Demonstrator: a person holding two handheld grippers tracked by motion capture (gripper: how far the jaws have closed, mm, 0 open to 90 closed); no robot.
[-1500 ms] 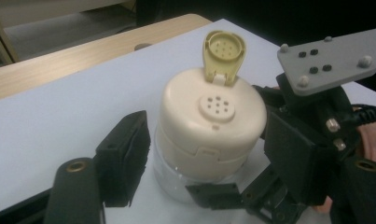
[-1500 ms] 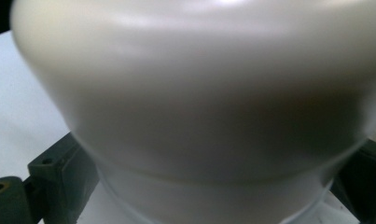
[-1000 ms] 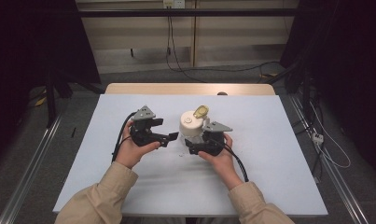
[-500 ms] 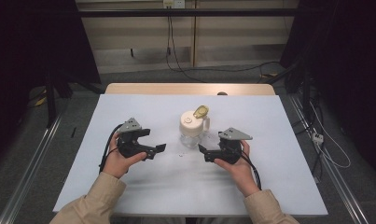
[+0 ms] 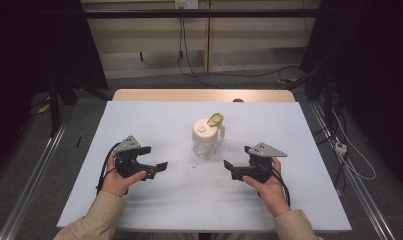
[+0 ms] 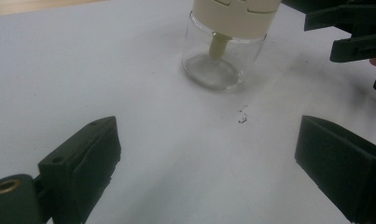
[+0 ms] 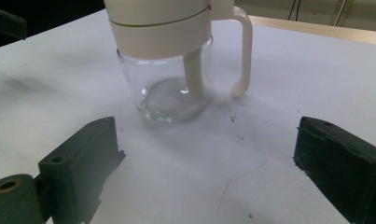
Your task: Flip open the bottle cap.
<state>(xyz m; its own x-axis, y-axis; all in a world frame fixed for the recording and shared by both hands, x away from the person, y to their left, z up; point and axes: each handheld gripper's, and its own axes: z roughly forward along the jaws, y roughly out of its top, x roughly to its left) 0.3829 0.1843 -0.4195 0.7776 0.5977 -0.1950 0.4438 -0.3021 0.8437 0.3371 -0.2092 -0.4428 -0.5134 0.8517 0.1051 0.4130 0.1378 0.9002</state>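
A clear glass jar with a cream lid, side handle and a flipped-up yellow cap stands upright mid-table. My left gripper lies to its left, pointing at it, a hand's width away. Its jaws have just been opening and stand open with nothing between them. My right gripper sits to the jar's right, also aimed at it and open, empty. The jar rises ahead of the left jaws, with the right gripper beyond it. Ahead of the right jaws, the jar shows its handle and inner tube.
The white tabletop carries a few dark specks in front of the jar. A wooden strip runs along the far edge. Cables lie on the floor behind and to the right of the table.
Both hands have drawn away from the jar, outward and back toward the person. The jar stays where it was, with neither gripper touching it.
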